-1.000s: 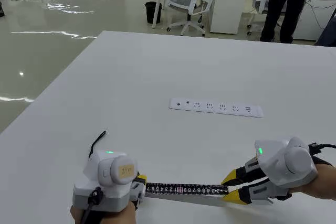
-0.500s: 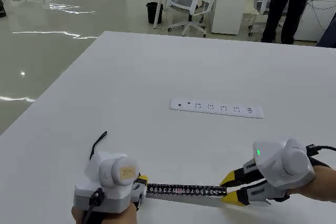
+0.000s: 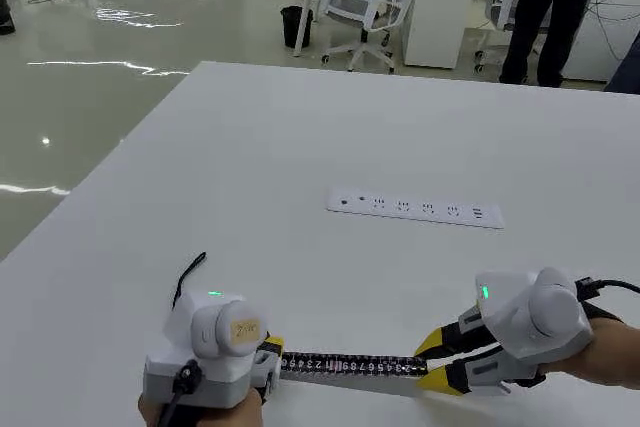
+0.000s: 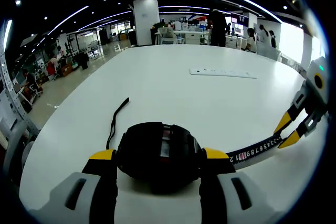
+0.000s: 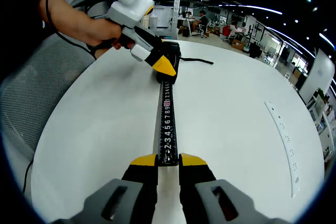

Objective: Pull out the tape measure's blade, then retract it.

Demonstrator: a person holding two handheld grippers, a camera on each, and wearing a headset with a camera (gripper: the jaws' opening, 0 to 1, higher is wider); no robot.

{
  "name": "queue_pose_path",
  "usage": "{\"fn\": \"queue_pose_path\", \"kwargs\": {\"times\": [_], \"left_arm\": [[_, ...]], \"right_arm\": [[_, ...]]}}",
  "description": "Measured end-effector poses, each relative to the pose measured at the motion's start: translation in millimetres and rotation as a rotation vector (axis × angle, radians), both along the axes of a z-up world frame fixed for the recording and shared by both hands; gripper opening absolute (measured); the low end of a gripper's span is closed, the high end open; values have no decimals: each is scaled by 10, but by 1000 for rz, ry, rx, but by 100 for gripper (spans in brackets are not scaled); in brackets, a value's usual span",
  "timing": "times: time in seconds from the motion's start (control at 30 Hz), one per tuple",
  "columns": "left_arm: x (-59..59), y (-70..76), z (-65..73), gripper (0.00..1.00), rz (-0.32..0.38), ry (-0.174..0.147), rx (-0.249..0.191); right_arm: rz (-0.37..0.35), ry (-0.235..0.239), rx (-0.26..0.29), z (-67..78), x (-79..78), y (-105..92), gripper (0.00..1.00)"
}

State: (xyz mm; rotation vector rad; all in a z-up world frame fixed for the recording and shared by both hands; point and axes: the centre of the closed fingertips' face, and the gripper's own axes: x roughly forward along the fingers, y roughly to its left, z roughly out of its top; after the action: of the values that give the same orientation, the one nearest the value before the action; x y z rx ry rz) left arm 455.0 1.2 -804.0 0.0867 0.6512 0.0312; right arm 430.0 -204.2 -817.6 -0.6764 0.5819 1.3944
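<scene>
The black tape measure case [image 4: 160,150] lies on the white table, and my left gripper [image 4: 159,156] is shut on its two sides. In the head view the left gripper [image 3: 268,355] covers the case. The dark numbered blade [image 3: 350,364] runs flat along the table to the right. My right gripper [image 3: 430,362] is shut on the blade's end. In the right gripper view the blade [image 5: 167,124] stretches from my right gripper [image 5: 168,160] to the case [image 5: 172,52]. The case's black wrist strap [image 3: 188,277] trails off to the left.
A white power strip [image 3: 415,209] lies across the table beyond the blade. The table's near edge is close below both grippers. White office chairs and desks stand past the far edge, where a person in dark trousers [image 3: 550,7] is standing.
My right gripper has come a little leftward towards the case, so the stretch of blade showing is slightly shorter. The left gripper has kept its hold on the case.
</scene>
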Motion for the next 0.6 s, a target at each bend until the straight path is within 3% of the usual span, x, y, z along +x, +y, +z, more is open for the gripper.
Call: {"fn": "queue_pose_path", "kwargs": {"times": [0.6], "left_arm": [[2, -4, -1, 59, -7, 0, 6]], "right_arm": [[4, 0, -1, -19, 9, 78, 15]]}}
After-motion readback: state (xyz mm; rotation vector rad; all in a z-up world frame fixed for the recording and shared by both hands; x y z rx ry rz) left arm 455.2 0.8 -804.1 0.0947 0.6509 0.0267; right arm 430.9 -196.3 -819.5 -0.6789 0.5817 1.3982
